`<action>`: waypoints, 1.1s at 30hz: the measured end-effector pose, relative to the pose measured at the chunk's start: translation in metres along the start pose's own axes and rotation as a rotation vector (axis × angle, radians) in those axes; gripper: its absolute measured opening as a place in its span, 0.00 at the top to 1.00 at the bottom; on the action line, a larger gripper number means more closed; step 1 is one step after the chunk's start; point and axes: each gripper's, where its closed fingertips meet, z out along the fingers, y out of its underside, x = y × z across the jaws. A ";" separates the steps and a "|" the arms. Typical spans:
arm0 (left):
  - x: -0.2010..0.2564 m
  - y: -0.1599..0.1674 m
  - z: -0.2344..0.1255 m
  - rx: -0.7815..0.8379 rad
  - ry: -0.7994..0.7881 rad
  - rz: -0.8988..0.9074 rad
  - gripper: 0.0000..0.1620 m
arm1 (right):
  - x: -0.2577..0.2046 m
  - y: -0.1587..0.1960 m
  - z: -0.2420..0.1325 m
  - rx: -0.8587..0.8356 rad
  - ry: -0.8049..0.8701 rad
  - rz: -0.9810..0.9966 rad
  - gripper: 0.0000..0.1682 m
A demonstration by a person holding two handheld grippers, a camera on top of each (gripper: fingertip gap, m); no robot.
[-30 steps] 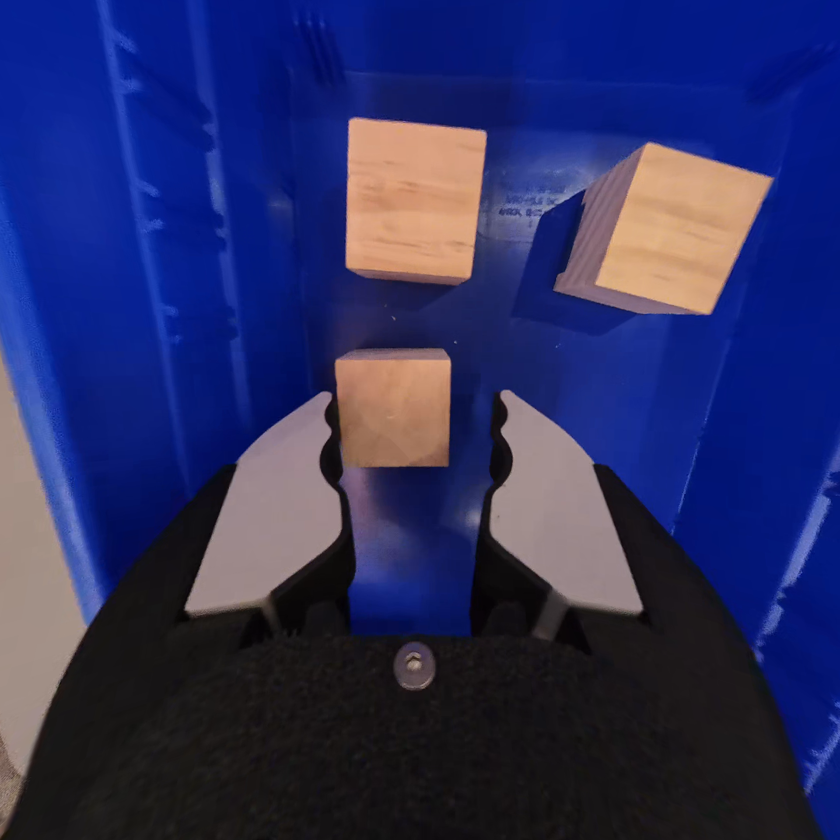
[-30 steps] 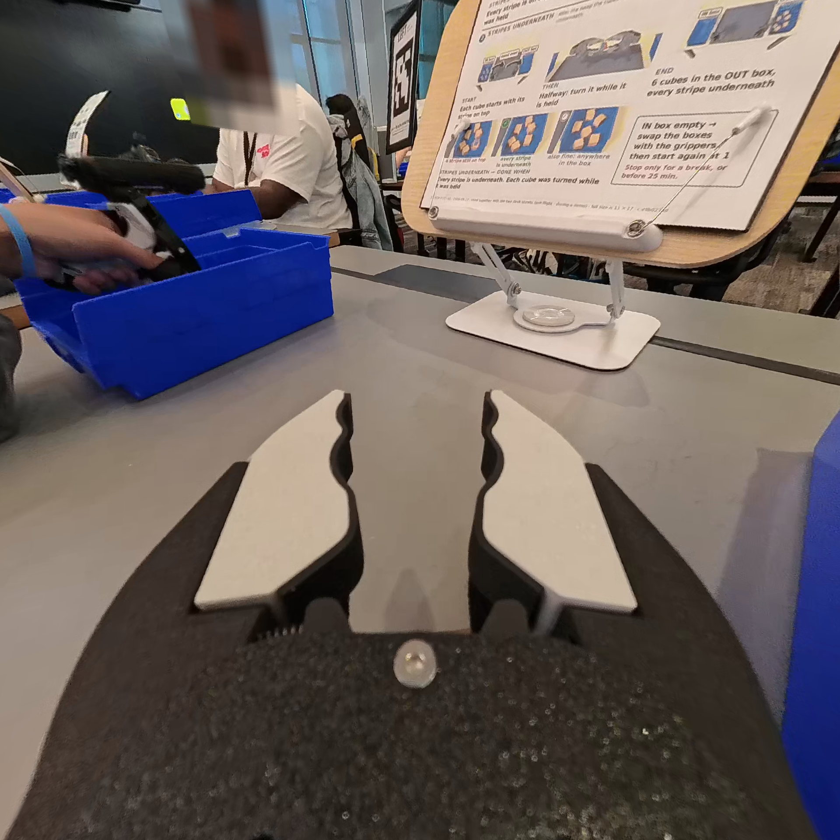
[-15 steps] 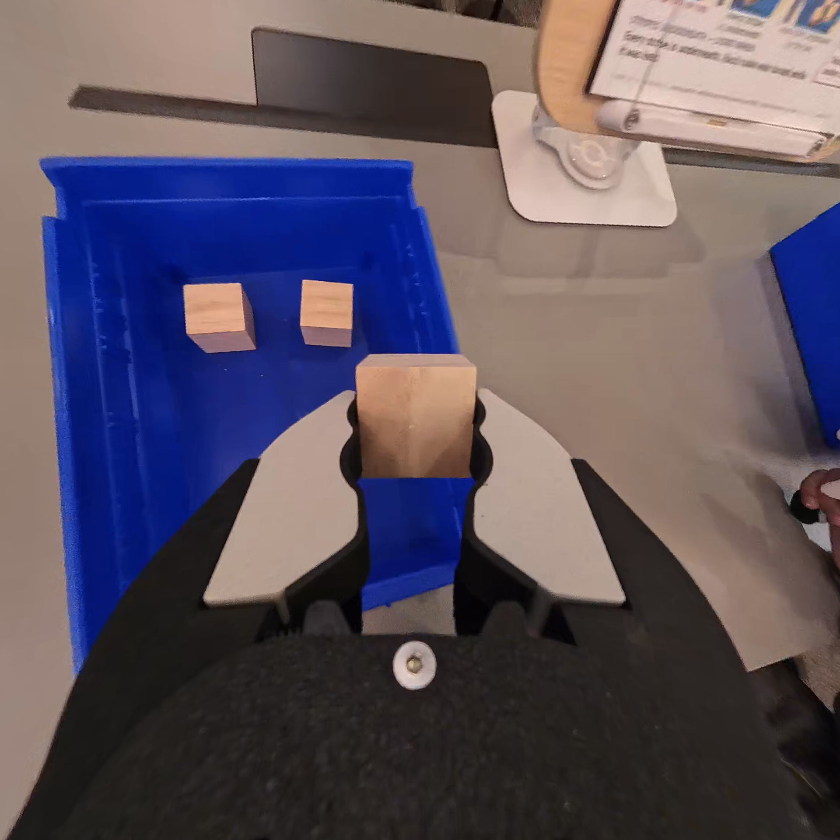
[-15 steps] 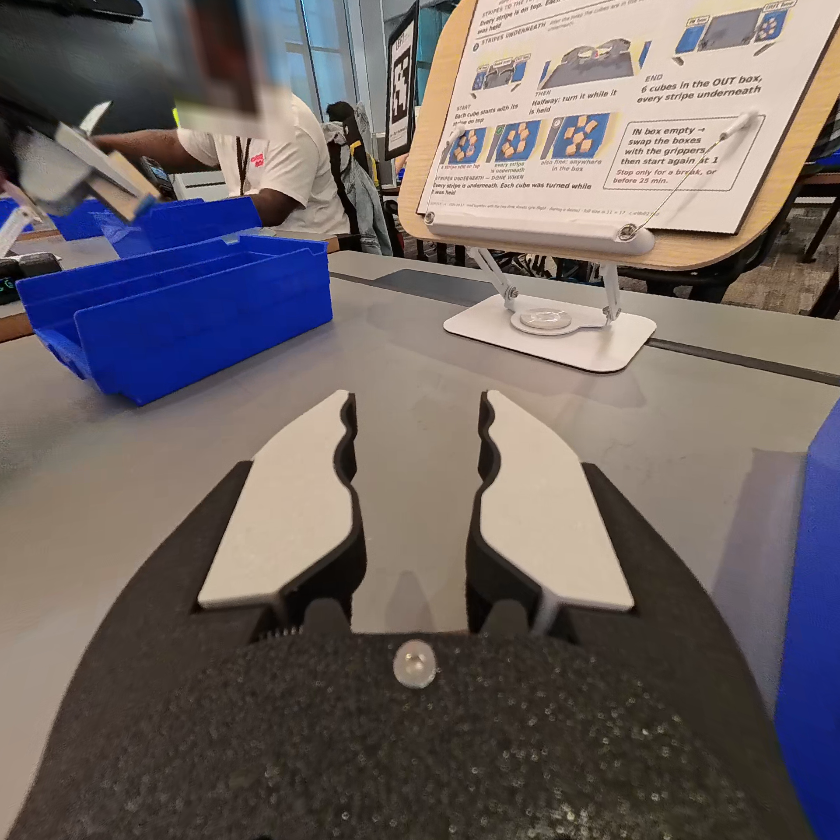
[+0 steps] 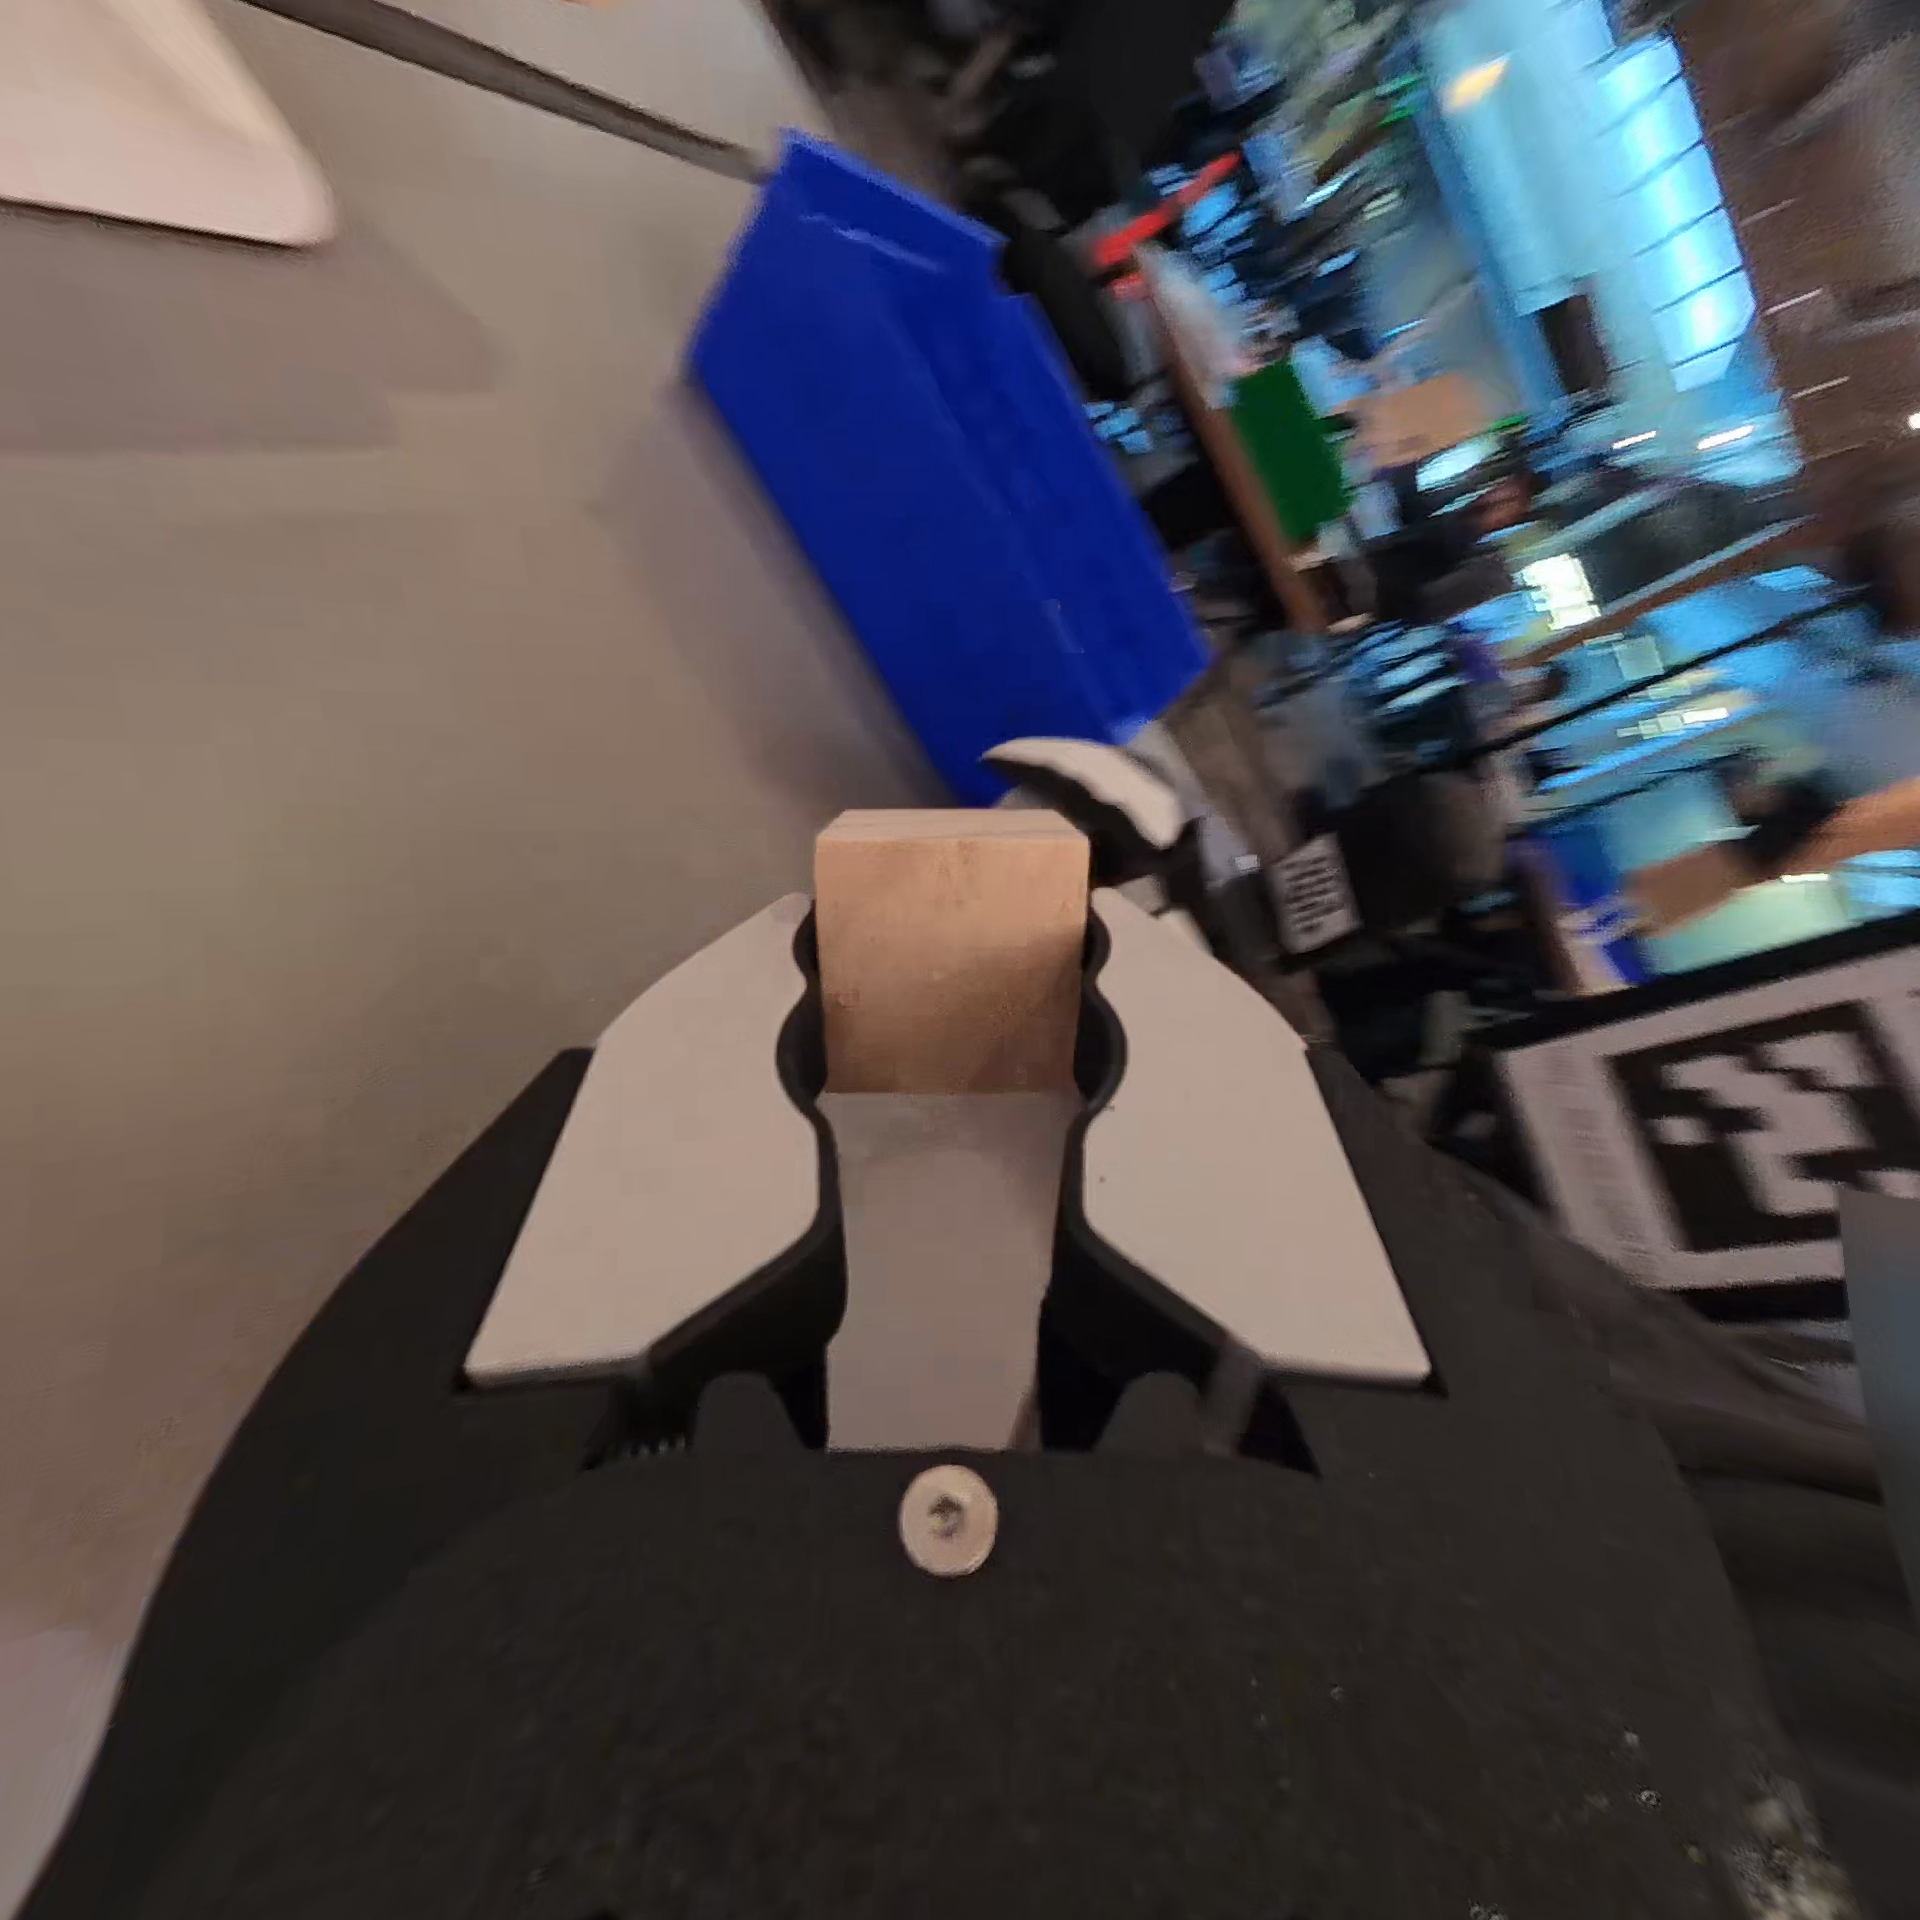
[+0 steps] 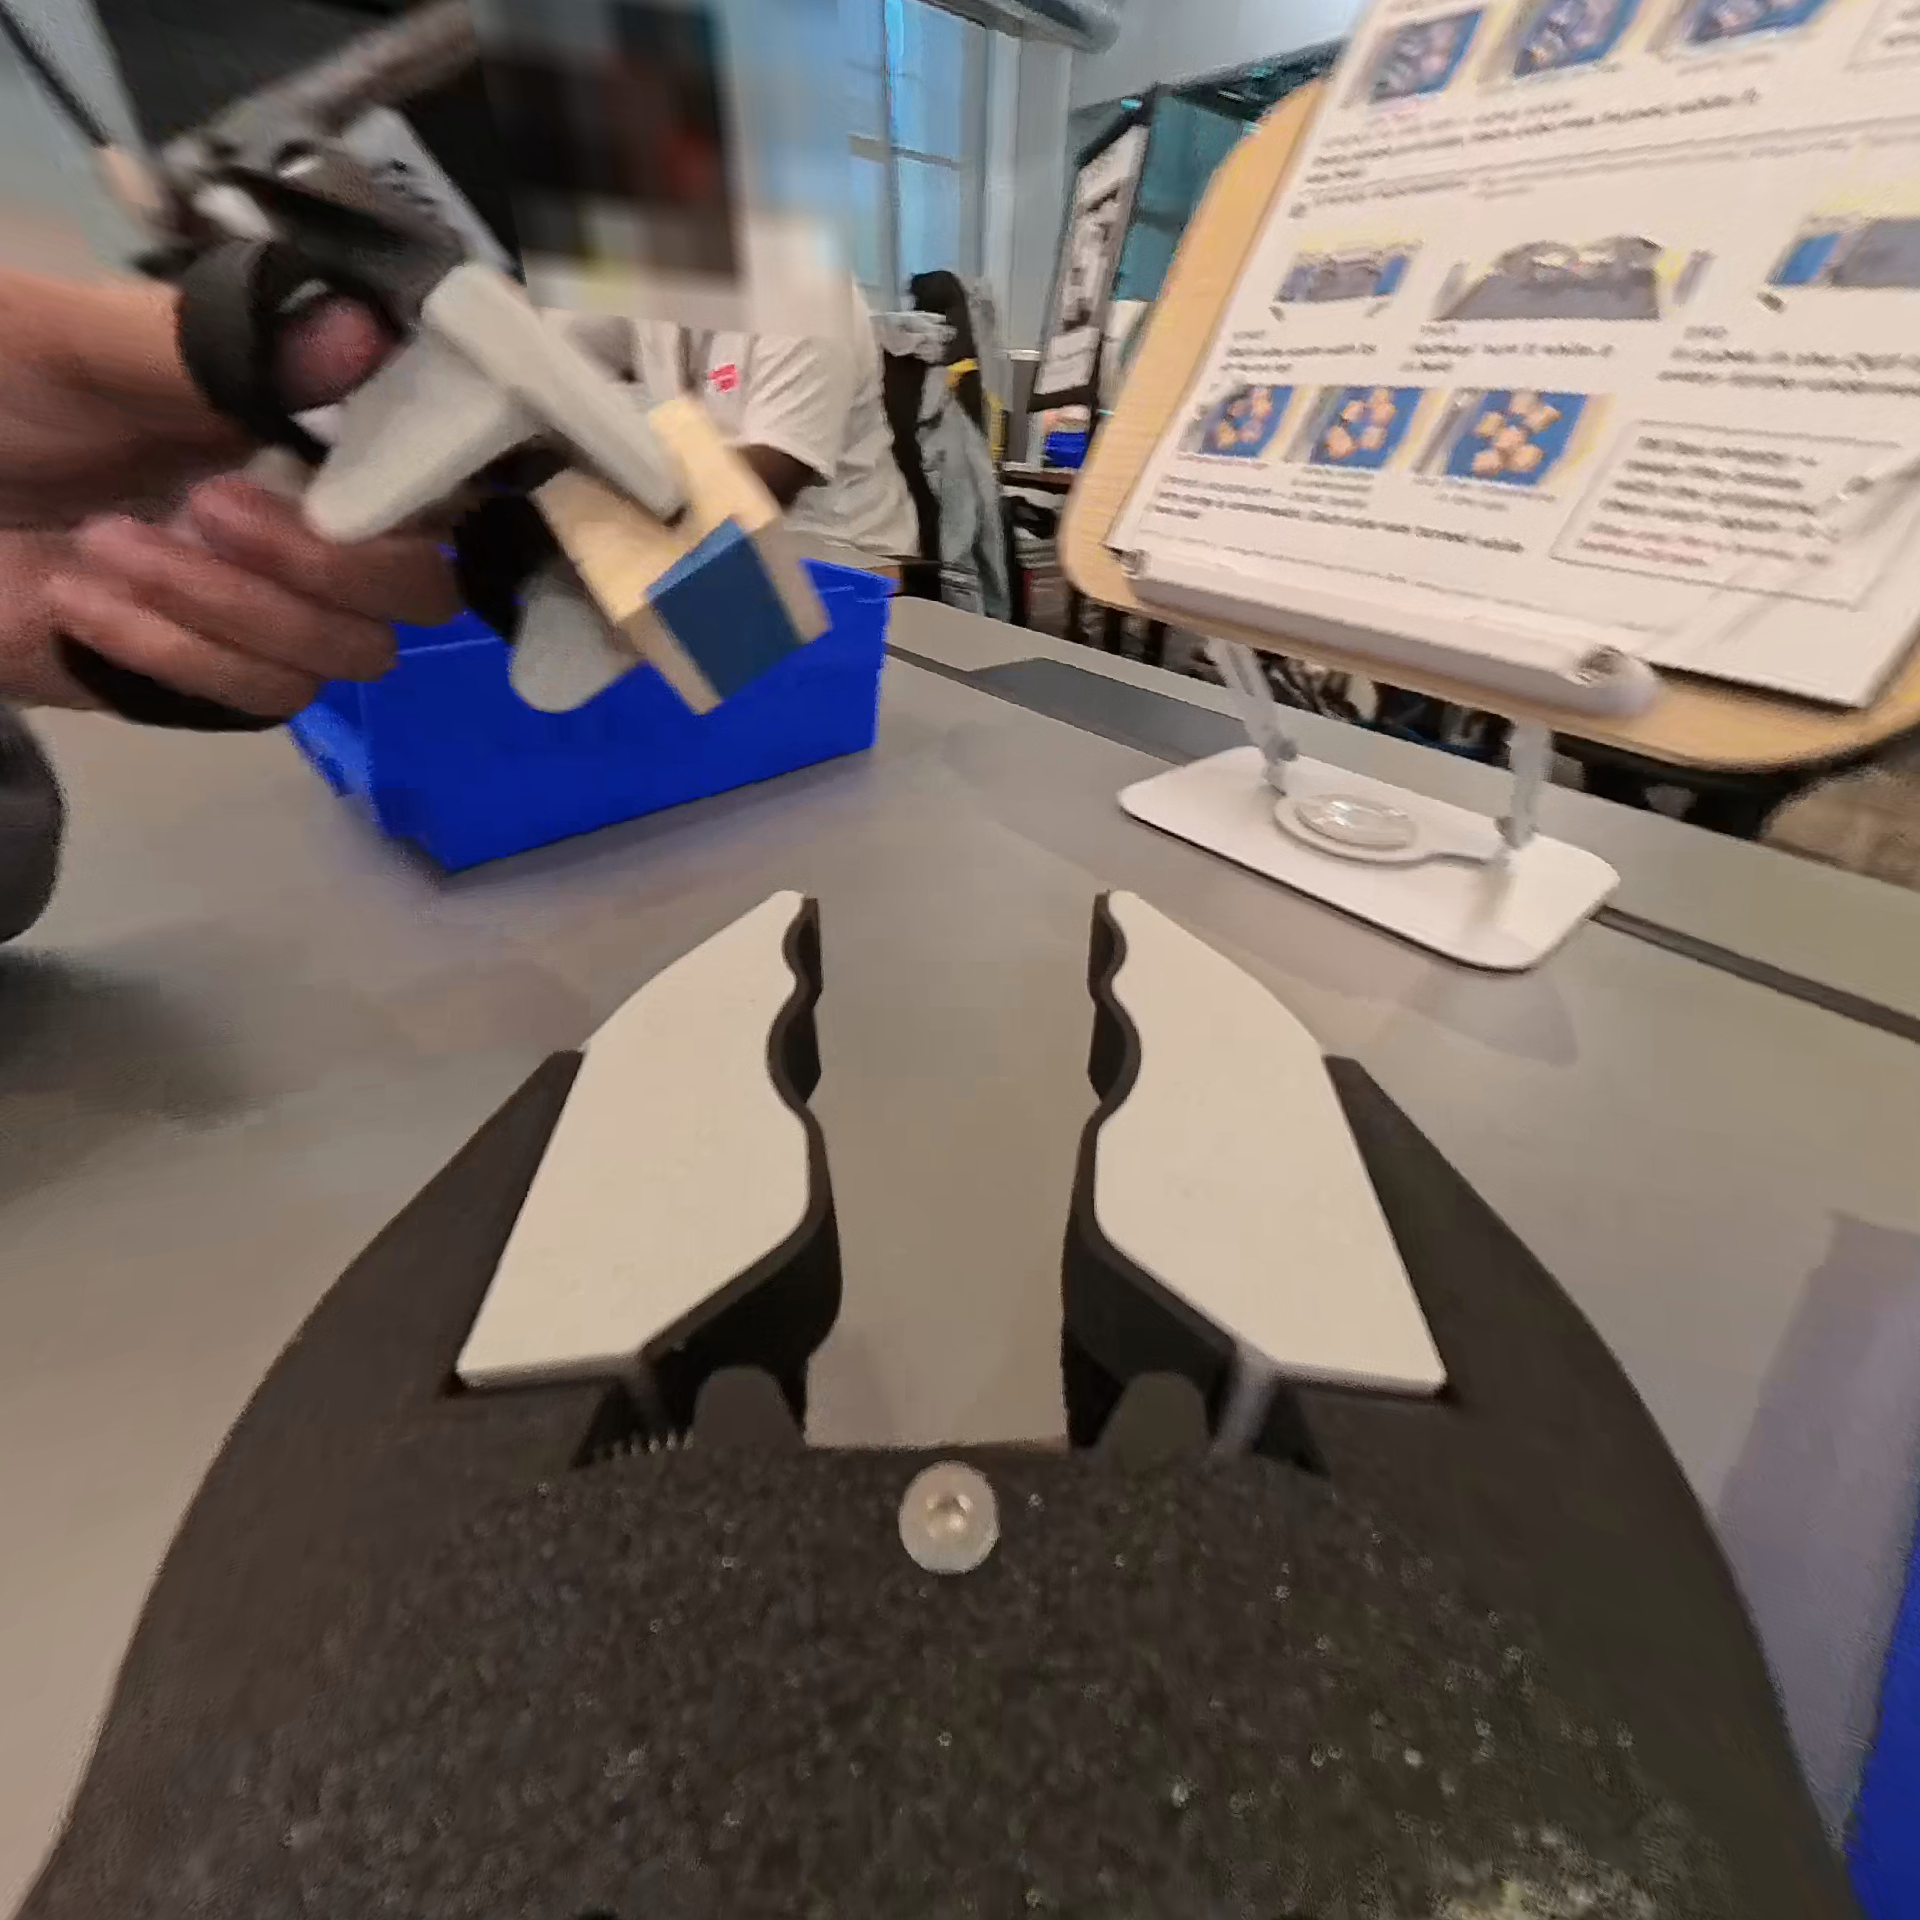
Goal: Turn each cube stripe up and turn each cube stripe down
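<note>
My left gripper (image 5: 951, 920) is shut on a wooden cube (image 5: 951, 987) and holds it in the air, rolled to one side. In the right wrist view the same cube (image 6: 634, 540) hangs at the upper left above the table, tilted, with its blue stripe (image 6: 727, 613) facing my right gripper. A hand (image 6: 156, 540) holds the left gripper there. My right gripper (image 6: 951, 935) is open and empty, low over the grey table (image 6: 935, 810). Its fingers (image 5: 1101, 790) show just behind the cube in the left wrist view.
A blue bin (image 6: 623, 748) stands on the table behind the held cube. A second blue bin (image 5: 935, 499) lies to the right, its edge also at my right (image 6: 1886, 1714). An instruction board (image 6: 1558, 416) on a white stand (image 6: 1371, 852) is at the back right.
My left gripper closed on the cube, lifted it out of the blue bin, swung it right over the table and rolled it. My right gripper stayed open and shifted a little.
</note>
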 end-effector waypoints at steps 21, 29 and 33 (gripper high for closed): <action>0.063 0.032 0.039 -0.080 0.488 -0.377 0.73 | -0.048 -0.053 -0.007 0.153 -0.323 -0.127 0.54; 0.064 0.042 0.048 -0.122 0.480 -0.355 0.73 | -0.052 -0.045 -0.006 0.114 -0.294 -0.274 0.73; 0.058 0.041 0.048 -0.123 0.351 -0.204 0.60 | -0.044 -0.052 -0.010 0.113 -0.260 -0.267 0.73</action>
